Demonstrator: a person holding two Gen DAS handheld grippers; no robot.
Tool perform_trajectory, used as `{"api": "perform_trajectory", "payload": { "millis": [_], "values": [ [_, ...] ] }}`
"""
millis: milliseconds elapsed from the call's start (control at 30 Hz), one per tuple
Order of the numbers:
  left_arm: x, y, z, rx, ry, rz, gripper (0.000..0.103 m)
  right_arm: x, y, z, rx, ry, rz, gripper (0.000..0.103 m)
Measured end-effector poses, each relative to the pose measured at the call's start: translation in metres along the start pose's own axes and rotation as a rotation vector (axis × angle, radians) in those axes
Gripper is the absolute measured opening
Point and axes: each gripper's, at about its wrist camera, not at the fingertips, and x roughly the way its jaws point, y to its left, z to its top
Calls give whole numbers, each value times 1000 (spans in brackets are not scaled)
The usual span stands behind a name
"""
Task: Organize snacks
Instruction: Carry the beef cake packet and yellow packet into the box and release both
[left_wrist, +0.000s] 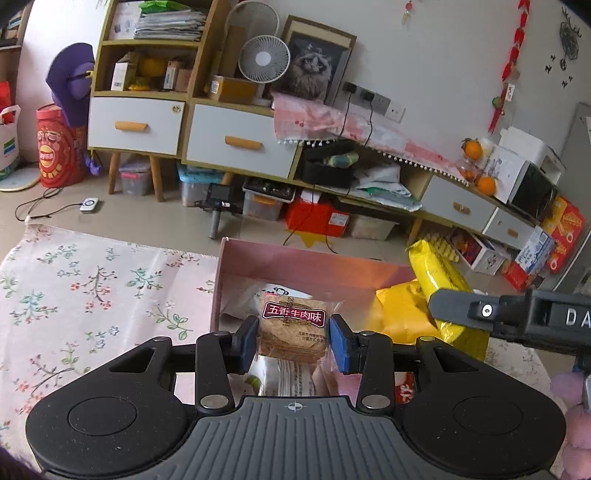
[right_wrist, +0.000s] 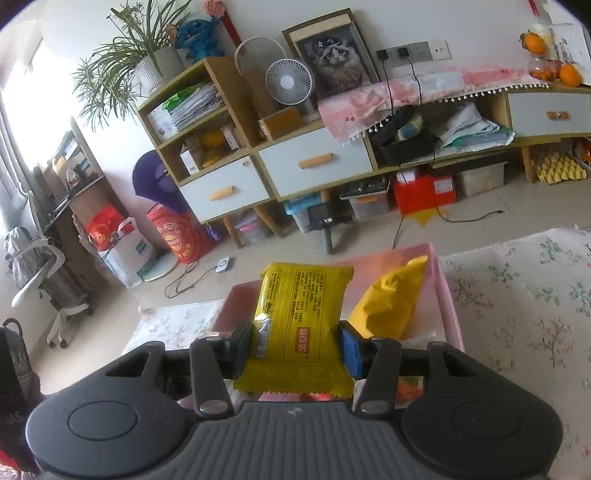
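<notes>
Crinkly clear film wraps the beef-flavour cracker pack, which the left gripper has pinched between its blue pads, hanging just above the open pink box. The pads seem to bite mostly on the loose wrapper edges, so my worry is that the film slides or stretches and the pack twists out before it is placed; squeezing harder would likely crack the brittle crackers inside. To the right, the right gripper is clamped on a yellow snack packet, held upright over the same box, its top leaning past the far wall. That puffy pouch could squirm out of the grip, or topple outside the box if let go this high. A second yellow bag already lies propped against the box's right wall, with other wrappers below, so free space looks tight. Both tools hover near each other over one box; lowering together risks a knock or a crushed snack. The box sits on a floral tablecloth near the table's far edge, where a shove might slide it off.
</notes>
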Motion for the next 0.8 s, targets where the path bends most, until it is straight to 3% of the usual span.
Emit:
{"api": "perform_trajectory", "payload": {
  "millis": [500,567,633,800],
  "values": [
    [24,8,-5,1,29,11,40,30,-28,4,139,-3,7,38],
    [25,6,-6,27,27,15,44,27,-30,4,150,-13,16,40],
    [26,3,-6,50,36,18,54,25,-28,5,154,-14,24,52],
    [23,-3,-6,68,49,15,69,20,-23,7,143,-11,10,58]
  ]
}}
